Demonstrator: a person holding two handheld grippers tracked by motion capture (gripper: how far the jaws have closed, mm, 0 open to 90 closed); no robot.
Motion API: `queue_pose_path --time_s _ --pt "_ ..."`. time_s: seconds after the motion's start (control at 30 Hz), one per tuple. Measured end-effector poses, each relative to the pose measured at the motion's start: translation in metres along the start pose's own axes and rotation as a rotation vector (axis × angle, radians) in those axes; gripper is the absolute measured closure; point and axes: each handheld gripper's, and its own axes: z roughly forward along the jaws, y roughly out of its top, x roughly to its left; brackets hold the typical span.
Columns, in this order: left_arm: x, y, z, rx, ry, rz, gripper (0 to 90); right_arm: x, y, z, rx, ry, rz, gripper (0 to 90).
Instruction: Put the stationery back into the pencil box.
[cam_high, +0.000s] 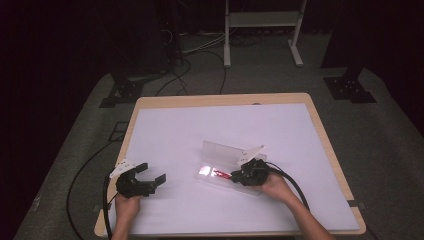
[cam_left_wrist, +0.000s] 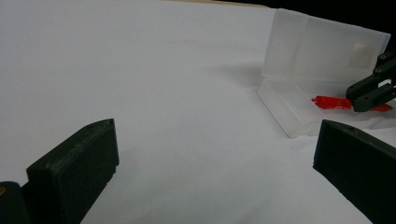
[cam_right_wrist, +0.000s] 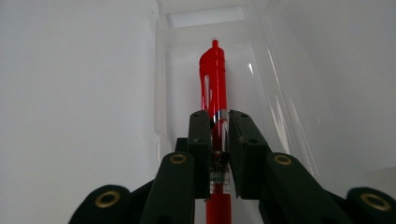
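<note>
The right gripper (cam_right_wrist: 218, 126) clamps the red pen (cam_right_wrist: 214, 79) lengthwise over the open clear case (cam_high: 220, 150), near the desk's front edge, ready to lay it in; the left gripper (cam_high: 147, 176) rests wide open, empty.

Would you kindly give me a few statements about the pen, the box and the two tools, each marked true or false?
1. The right tool is clamped on the red pen. True.
2. The clear plastic box has its lid shut. False: the lid stands open behind the tray.
3. The left tool grips the box. False: its jaws are open over bare white table cover, apart from the box.
4. The pen lies lengthwise inside the box tray. True.
5. The pen is blue. False: it is red.
</note>
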Motion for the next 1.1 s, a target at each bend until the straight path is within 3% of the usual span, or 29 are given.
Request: queue_pose_path --time_s 0.57,1.1 --pt "0.0 0.0 0.0 -0.002 0.0 -0.011 0.0 0.001 -0.002 0.004 0.022 0.0 0.011 78.1" --pt "0.0 0.0 0.0 0.003 -0.002 -0.004 0.0 0.002 -0.001 -0.016 -0.054 -0.003 0.008 72.4"
